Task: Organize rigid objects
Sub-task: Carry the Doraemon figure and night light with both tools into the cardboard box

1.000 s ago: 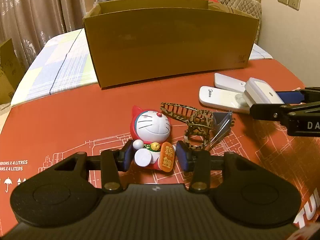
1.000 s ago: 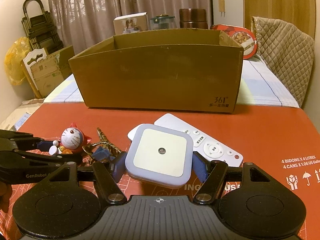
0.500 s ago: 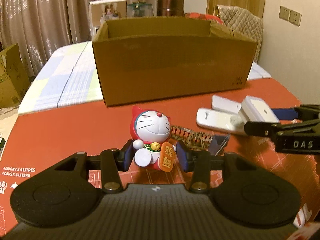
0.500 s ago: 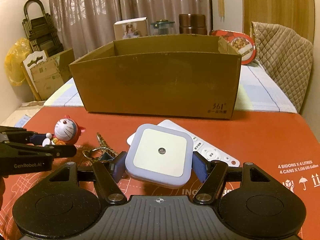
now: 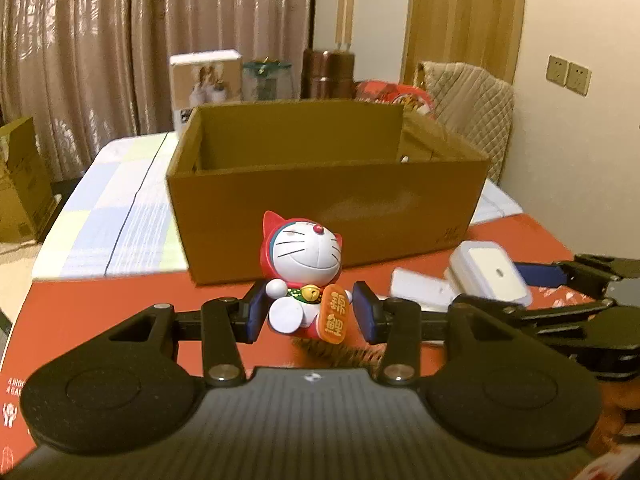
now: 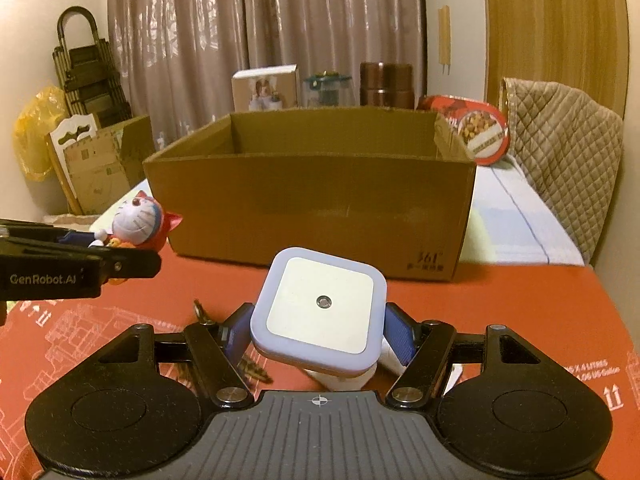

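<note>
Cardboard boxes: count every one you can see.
2. The large open box sits on the table ahead; a smaller box stands left by the curtain. Others may be hidden.

Warm, yellowish indoor light fills both views, fairly dim, with the curtains [image 6: 280,32] catching streaky glints near the top of the frame and the pale wall [image 5: 580,20] at upper right brightest. Both pictures are soft with motion blur: the cardboard box [image 5: 328,208] has smeared edges, and the square white plug-in light [image 5: 490,272] at the right of the left wrist view is ghosted, while the toy cat figure [image 5: 306,276] in the centre stays fairly sharp. The fisheye lens bends the door frame and walls toward the edges, dark vignetting cuts the corners, and the desk [image 6: 520,304] shows only faint, diffuse shadow under the box.
</note>
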`<act>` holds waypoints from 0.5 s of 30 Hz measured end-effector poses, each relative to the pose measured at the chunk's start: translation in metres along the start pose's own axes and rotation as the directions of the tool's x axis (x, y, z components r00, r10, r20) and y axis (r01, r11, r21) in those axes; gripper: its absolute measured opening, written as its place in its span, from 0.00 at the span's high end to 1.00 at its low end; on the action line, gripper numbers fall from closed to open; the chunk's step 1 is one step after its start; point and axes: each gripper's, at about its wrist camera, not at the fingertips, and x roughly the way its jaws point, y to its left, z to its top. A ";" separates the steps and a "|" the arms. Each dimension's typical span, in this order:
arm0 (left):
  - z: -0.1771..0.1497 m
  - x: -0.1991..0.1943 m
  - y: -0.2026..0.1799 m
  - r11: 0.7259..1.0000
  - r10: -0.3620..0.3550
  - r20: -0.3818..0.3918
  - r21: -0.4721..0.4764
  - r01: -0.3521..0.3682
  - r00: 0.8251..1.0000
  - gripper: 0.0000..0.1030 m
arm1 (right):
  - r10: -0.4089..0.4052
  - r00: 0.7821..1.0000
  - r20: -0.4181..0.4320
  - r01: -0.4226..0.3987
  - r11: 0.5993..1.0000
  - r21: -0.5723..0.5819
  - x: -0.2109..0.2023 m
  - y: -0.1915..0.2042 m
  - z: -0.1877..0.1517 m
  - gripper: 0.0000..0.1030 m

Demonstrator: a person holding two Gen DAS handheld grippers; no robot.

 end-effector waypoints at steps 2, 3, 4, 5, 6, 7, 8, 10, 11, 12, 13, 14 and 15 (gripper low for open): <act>0.007 0.000 -0.005 1.000 -0.011 0.013 0.010 0.011 1.000 0.61 | 0.001 1.000 0.013 -0.001 1.000 -0.003 -0.002 -0.001 0.005 0.37; 0.010 0.000 -0.008 1.000 -0.017 0.019 0.016 0.017 1.000 0.61 | 0.001 1.000 0.019 -0.001 1.000 -0.004 -0.002 -0.001 0.007 0.37; 0.013 0.000 -0.011 1.000 -0.023 0.025 0.021 0.022 0.999 0.61 | 0.001 1.000 0.026 -0.001 1.000 -0.005 -0.003 -0.002 0.010 0.37; 0.017 0.001 -0.014 0.999 -0.028 0.031 0.025 0.027 0.999 0.61 | 0.000 0.999 0.034 0.000 1.000 -0.005 -0.004 -0.003 0.013 0.37; 0.020 0.002 -0.016 0.999 -0.033 0.037 0.029 0.032 0.999 0.61 | 0.000 0.999 0.041 0.000 1.000 -0.004 -0.004 -0.004 0.015 0.37; 0.024 0.002 -0.019 0.999 -0.039 0.044 0.033 0.038 0.998 0.61 | -0.001 0.999 0.049 0.001 1.000 -0.004 -0.005 -0.005 0.018 0.37; 0.027 0.003 -0.021 0.998 -0.043 0.050 0.037 0.042 0.998 0.61 | -0.002 0.998 0.056 0.002 1.000 -0.004 -0.006 -0.007 0.020 0.37; 0.035 0.005 -0.023 0.998 -0.051 0.060 0.041 0.049 0.997 0.61 | -0.006 0.997 0.071 0.006 1.000 -0.006 -0.007 -0.010 0.026 0.37; 0.038 0.006 -0.024 0.998 -0.056 0.064 0.041 0.053 0.996 0.61 | -0.007 0.997 0.077 0.008 1.000 -0.006 -0.007 -0.012 0.028 0.37; 0.043 0.008 -0.024 0.998 -0.058 0.068 0.040 0.055 0.996 0.61 | -0.010 0.997 0.082 0.011 1.000 -0.006 -0.007 -0.014 0.031 0.37; 0.047 0.011 -0.023 0.998 -0.055 0.071 0.034 0.053 0.996 0.61 | -0.012 0.996 0.087 0.013 1.000 -0.006 -0.007 -0.016 0.032 0.37; 0.050 0.013 -0.023 0.998 -0.053 0.074 0.030 0.051 0.996 0.61 | -0.015 0.996 0.091 0.015 1.000 -0.006 -0.006 -0.017 0.034 0.37; 0.054 0.014 -0.021 0.998 -0.051 0.078 0.027 0.049 0.996 0.61 | -0.018 0.995 0.094 0.018 1.000 -0.005 -0.006 -0.018 0.036 0.37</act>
